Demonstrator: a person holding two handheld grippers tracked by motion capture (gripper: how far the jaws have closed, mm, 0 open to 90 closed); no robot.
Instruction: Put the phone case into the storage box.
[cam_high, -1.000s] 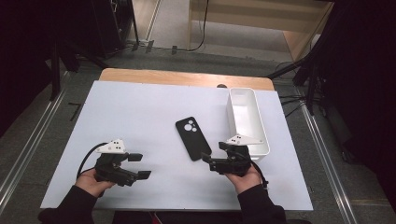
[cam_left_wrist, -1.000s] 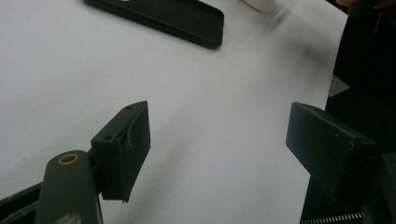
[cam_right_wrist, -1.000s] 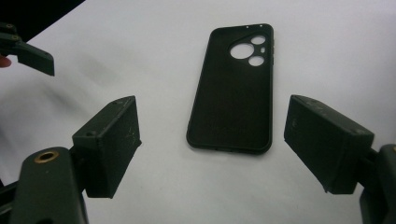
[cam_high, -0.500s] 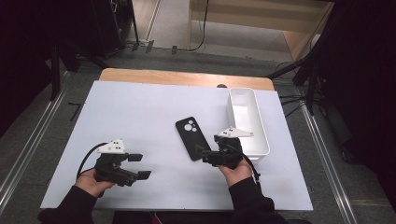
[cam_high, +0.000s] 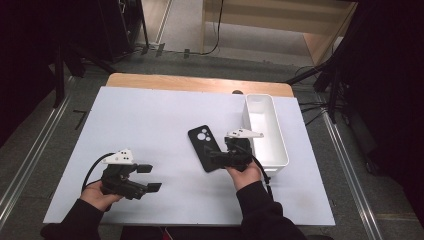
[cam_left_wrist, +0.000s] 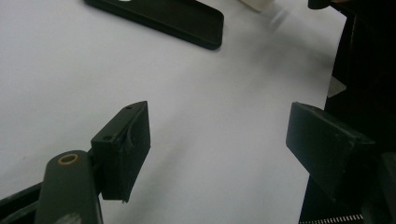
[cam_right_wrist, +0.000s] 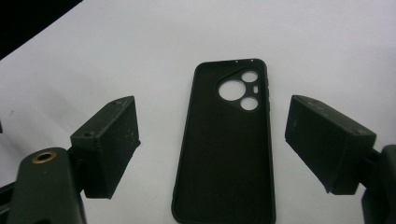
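Holding the left gripper (cam_high: 150, 178) low over the tabletop (cam_high: 150, 115) near its front left corner, you keep its jaws wide apart with nothing between them; in the left gripper view there is just the white surface between the two black pads. Your left hand (cam_high: 97, 194) grips the body of this gripper from behind.

A little farther in, toward the right side, your right gripper (cam_high: 212, 159) points at the near end of the black phone case (cam_high: 205, 148). Its jaws have just been opening a little. In the right gripper view the phone case (cam_right_wrist: 226, 140) lies flat with its inner side up, between the two pads, and both pads stand clear of its long edges, so the jaws are apart and not clamped on it.

Just beside the right gripper, along the right edge of the tabletop, stands the white bin (cam_high: 276, 145), with its long side running toward the far edge.
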